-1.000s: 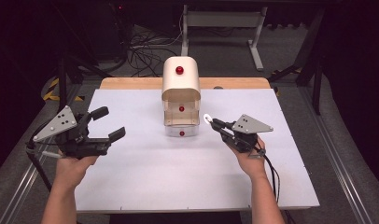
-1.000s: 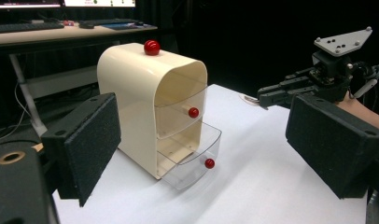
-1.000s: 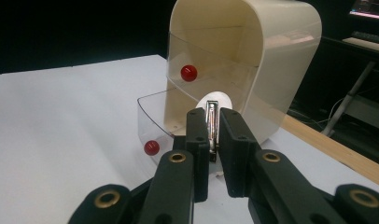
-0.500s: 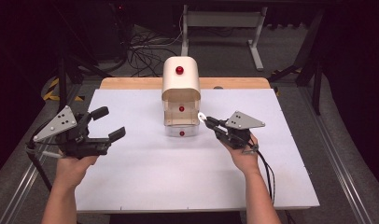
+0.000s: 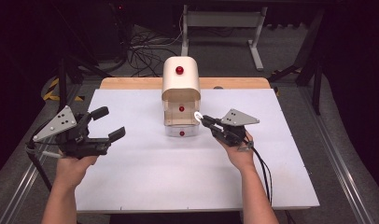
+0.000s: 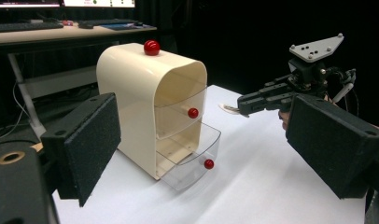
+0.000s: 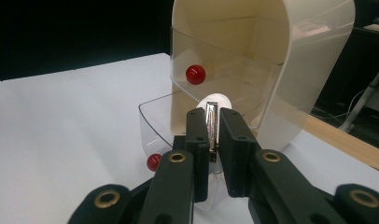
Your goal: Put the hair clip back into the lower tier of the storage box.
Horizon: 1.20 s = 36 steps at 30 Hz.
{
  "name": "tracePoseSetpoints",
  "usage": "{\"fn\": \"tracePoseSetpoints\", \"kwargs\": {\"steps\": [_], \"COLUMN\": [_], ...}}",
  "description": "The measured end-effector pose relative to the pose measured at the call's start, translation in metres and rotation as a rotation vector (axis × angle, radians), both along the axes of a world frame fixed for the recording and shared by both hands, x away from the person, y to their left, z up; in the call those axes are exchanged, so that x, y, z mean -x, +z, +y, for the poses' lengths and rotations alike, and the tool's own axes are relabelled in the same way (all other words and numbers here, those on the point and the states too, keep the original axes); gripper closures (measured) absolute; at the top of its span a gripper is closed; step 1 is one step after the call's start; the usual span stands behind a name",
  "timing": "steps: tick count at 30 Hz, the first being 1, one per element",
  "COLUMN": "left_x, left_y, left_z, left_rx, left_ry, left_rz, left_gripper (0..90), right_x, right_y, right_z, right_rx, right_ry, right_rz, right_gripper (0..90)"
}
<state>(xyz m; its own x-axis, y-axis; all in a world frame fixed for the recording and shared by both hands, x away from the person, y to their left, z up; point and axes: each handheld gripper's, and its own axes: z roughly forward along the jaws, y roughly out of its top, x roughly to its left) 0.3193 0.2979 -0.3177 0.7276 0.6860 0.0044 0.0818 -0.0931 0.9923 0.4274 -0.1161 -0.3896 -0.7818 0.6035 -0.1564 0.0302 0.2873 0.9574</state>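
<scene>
Pinched edge-on in the closed right gripper (image 7: pixel 210 140), the small metal-and-white clip (image 7: pixel 212 116), likely light, stiff and slippery, hung over the open bottom drawer (image 5: pixel 182 130) at the cabinet's (image 5: pixel 180 79) four o'clock, while the left gripper (image 5: pixel 106 128) stood open.

A small white-headed metal clip (image 7: pixel 212 122) stands edge-up just above the open bottom drawer (image 7: pixel 152 122).

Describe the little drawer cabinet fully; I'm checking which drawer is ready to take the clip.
The drawer cabinet is a small cream plastic shell with a rounded top, standing upright at the far middle of the white table. A red knob sits on top. It holds two clear plastic drawers with red knobs: the upper drawer is nearly shut, the lower drawer is pulled out. The right hand-held gripper, shut on a metal clip, is close beside the lower drawer.
</scene>
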Motion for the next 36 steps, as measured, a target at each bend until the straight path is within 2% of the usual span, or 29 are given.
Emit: {"fn": "tracePoseSetpoints", "kwargs": {"steps": [23,36], "left_x": [-0.001,-0.002], "left_y": [-0.001,-0.001], "left_z": [0.002,0.002], "left_rx": [0.009,0.009], "left_ry": [0.003,0.004], "left_rz": [0.001,0.005], "left_gripper": [10.8,10.9], "right_x": [-0.016,-0.024], "right_y": [-0.009,-0.016], "right_z": [0.012,0.019], "right_rx": [-0.019,-0.008], "right_ry": [0.013,0.029], "right_rz": [0.043,0.068], "right_gripper": [83.0,83.0]}}
